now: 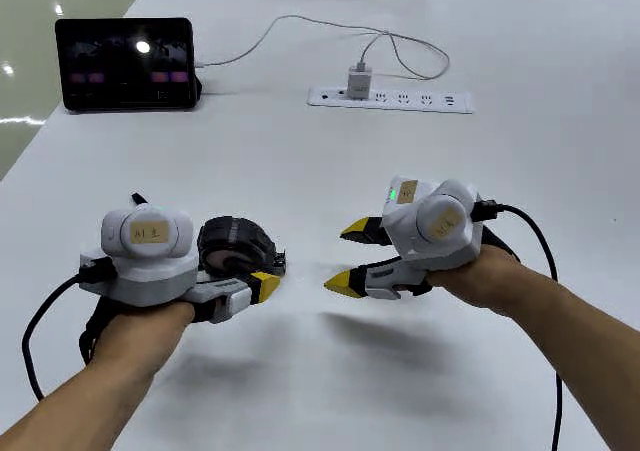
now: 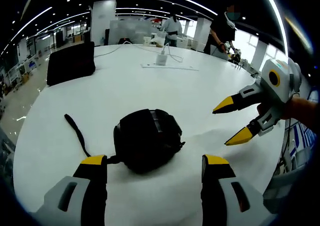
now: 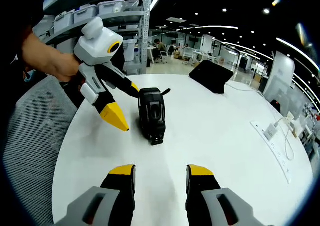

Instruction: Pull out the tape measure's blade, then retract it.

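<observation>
A black tape measure lies on the white table, its blade wound in. It rests just ahead of my left gripper, between the lines of the open jaws and not clamped. The left gripper view shows the tape measure beyond the yellow fingertips, its wrist strap trailing left. My right gripper hovers open a short way to the right, pointing at the case. In the right gripper view the tape measure sits ahead with its blade end towards me, and the left gripper is beside it.
A dark tablet stands at the back left. A white power strip with a charger and looping cable lies at the back centre. The table's left edge runs near the tablet. A mesh chair stands by the table.
</observation>
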Tool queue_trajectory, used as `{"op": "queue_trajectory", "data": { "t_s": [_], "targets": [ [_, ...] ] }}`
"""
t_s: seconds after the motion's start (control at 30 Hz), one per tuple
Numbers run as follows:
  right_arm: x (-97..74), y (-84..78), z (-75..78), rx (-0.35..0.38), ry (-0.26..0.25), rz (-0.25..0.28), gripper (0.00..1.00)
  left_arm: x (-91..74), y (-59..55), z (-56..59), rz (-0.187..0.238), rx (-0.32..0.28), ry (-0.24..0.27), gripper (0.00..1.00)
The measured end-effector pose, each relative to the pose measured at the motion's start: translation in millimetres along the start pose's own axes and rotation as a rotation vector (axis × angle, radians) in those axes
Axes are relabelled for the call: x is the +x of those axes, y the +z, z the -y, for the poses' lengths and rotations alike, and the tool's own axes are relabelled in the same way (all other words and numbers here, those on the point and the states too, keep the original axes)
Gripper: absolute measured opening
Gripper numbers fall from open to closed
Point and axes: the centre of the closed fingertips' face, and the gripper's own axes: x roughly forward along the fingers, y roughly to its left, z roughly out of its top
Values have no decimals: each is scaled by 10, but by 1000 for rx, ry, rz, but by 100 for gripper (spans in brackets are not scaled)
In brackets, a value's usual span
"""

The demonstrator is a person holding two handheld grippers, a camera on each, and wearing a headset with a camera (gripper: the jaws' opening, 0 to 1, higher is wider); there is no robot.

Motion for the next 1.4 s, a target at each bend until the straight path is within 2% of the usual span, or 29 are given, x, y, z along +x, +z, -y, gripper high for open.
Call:
{"op": "queue_trajectory", "data": {
  "t_s": [0.37, 0.67, 0.97, 1.1, 1.17, 1.4],
  "targets": [
    [-228, -129, 9, 41, -56, 7, 43, -79, -6, -2, 23, 60, -23, 75],
    [-405, -268, -16, 79, -96, 10, 48, -132, -41, 48, 34, 101, -57, 77],
    [-590, -346, -27, 136, -142, 42, 56, -181, -53, 96, 52, 140, -87, 80],
    [-678, -373, -24, 145, -167, 55, 58, -228, -20, 130, 75, 158, -101, 82],
    [-720, -378, -25, 158, -180, 73, 62, -240, -15, 142, 81, 160, -110, 84],
    [-838, -461, -41, 191, -216, 89, 70, -290, -1, 169, 108, 166, -132, 87]
  ]
}}
